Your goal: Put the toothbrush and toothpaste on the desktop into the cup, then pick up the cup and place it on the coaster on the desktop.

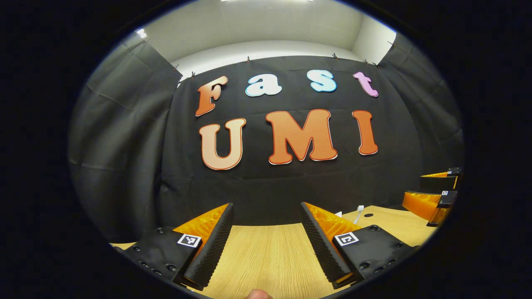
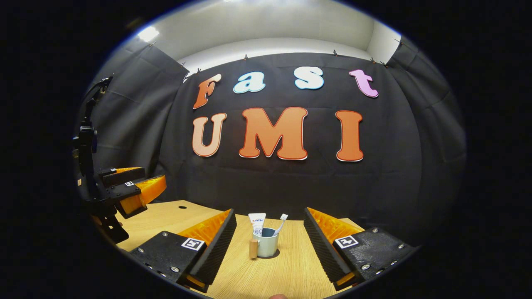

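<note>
Light wood-grain desktop (image 2: 286, 270), running back to the black cloth wall. Pale blue cup (image 2: 266, 244) stands on it, toward the far edge; a dark rim under the cup's base may be the coaster. Far-edge cable hole (image 1: 368, 215) with white plug (image 1: 360, 208) beside it.

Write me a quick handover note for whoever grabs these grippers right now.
Left gripper: open, holding nothing, above bare desktop.
Right gripper: open, holding nothing, pointed at the cup, not touching it.
Toothbrush and toothpaste stand in the cup, which rests on a dark round patch, likely the coaster.
Done: both items loaded; cup seems placed.
Left: confirm the cup sits squarely on the coaster, then back off.
</note>
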Demonstrator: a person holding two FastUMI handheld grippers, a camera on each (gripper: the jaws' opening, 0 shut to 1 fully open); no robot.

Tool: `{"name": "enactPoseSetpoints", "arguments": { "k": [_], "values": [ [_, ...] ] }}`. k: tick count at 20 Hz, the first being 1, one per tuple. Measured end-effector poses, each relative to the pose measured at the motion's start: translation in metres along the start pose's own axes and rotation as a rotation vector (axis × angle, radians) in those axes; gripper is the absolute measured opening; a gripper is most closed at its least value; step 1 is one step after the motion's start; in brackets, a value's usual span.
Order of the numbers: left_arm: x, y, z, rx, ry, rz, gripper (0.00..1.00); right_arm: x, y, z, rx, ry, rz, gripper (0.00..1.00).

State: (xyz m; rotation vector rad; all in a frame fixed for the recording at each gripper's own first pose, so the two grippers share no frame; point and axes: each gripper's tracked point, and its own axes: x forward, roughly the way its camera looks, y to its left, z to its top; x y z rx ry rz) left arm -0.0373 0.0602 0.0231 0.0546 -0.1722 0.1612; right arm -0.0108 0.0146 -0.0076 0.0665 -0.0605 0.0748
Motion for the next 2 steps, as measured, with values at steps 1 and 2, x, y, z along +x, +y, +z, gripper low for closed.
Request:
{"name": "enactPoseSetpoints", "arguments": {
  "k": [1, 2],
  "values": [
    [0.0, 0.0005, -0.0001, -0.006, 0.0, 0.001, 1.0, 0.0, 0.0007, 0.0019, -0.004, -0.005, 0.0, 0.98],
    [0.0008, 0.0012, 0.001, -0.01, 0.0, 0.005, 1.0, -0.0003, 0.0006, 0.0032, -0.006, -0.009, 0.001, 0.98]
  ]
}}
